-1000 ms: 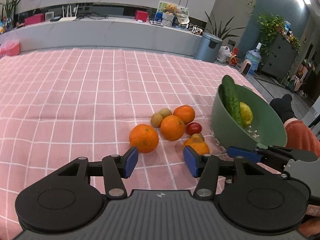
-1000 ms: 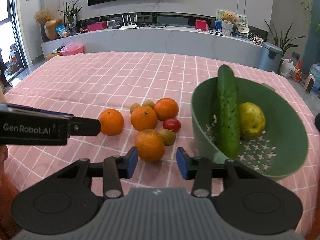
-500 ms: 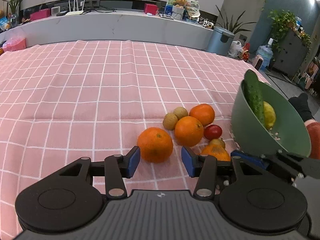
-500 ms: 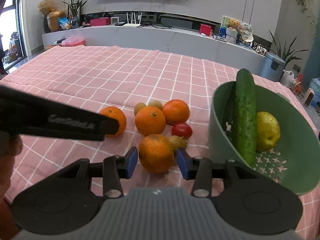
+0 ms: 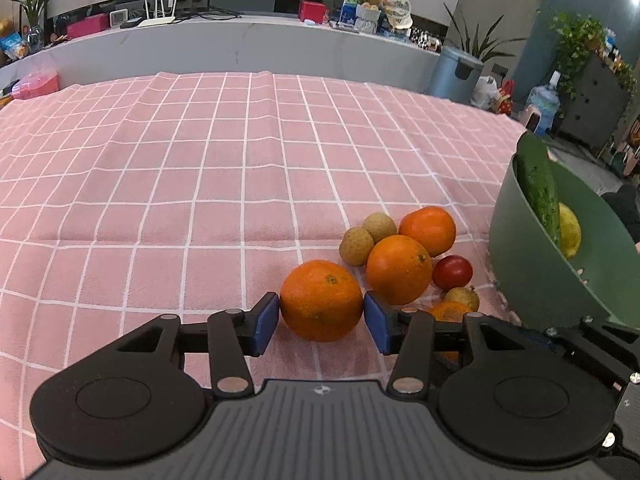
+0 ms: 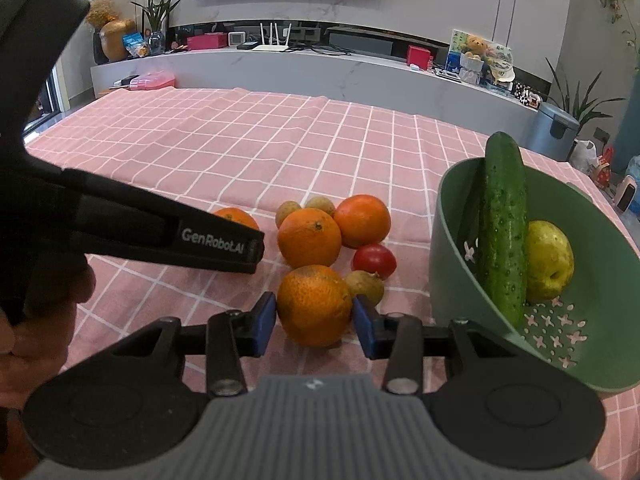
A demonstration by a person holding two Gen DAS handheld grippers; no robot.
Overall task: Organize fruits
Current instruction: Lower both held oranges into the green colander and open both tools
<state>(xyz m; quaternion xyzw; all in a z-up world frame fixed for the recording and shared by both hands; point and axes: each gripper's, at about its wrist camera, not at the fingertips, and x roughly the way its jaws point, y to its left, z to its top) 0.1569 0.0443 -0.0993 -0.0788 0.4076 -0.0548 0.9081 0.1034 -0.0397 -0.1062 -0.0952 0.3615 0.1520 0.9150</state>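
Several oranges, small brown fruits and a red tomato (image 6: 374,260) lie on a pink checked tablecloth. My left gripper (image 5: 321,322) is open with its blue pads on either side of the nearest left orange (image 5: 321,300). My right gripper (image 6: 314,322) is open around the front orange (image 6: 314,304), pads close to its sides. A green bowl (image 6: 448,264) at the right holds a cucumber (image 6: 502,224) and a yellow pear (image 6: 550,260). The left gripper's body (image 6: 160,232) crosses the right wrist view and hides most of the left orange.
Two more oranges (image 6: 310,236) (image 6: 362,220) and two brown fruits (image 6: 288,212) sit just behind. Another small brown fruit (image 6: 366,286) touches the front orange. The bowl also shows in the left wrist view (image 5: 532,276). A grey counter (image 5: 240,48) runs beyond the table's far edge.
Both grippers have moved forward and down, each bringing an orange between its pads. The jaws have narrowed slightly toward the fruit.
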